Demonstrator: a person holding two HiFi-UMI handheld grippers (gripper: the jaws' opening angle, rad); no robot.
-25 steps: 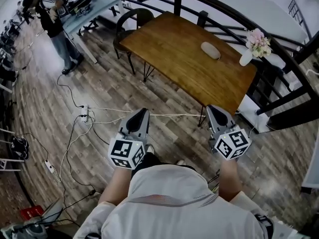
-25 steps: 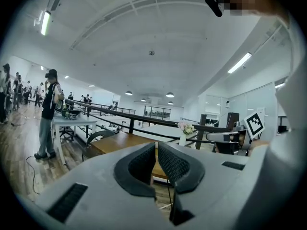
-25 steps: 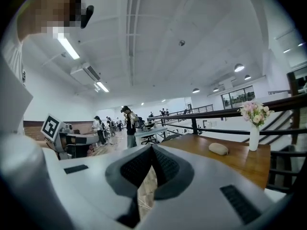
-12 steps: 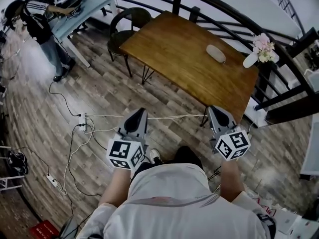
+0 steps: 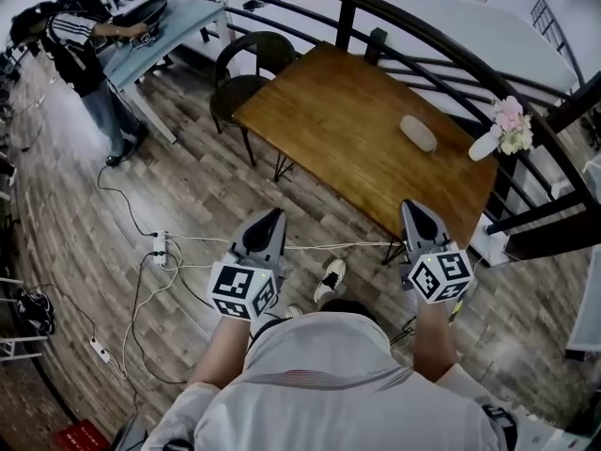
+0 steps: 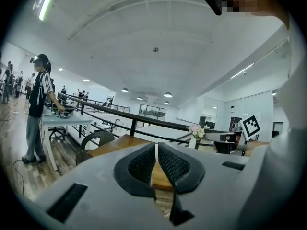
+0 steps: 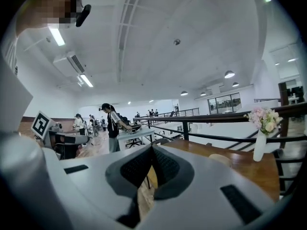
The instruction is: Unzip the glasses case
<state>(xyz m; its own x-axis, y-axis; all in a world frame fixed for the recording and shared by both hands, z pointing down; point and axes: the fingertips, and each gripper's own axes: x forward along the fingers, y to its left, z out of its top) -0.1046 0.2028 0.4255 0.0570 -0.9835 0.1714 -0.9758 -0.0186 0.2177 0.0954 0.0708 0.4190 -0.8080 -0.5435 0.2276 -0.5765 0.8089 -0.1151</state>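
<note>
My left gripper (image 5: 269,218), my right gripper (image 5: 414,209): jaws closed, empty, short of the table (image 5: 338,111) bearing what looks like the glasses case (image 5: 419,132).

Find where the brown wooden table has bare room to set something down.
The brown wooden table is bare from the black chair across to the oval beige glasses case. Only its right end is occupied, by that case and the white vase of pink flowers.
</note>
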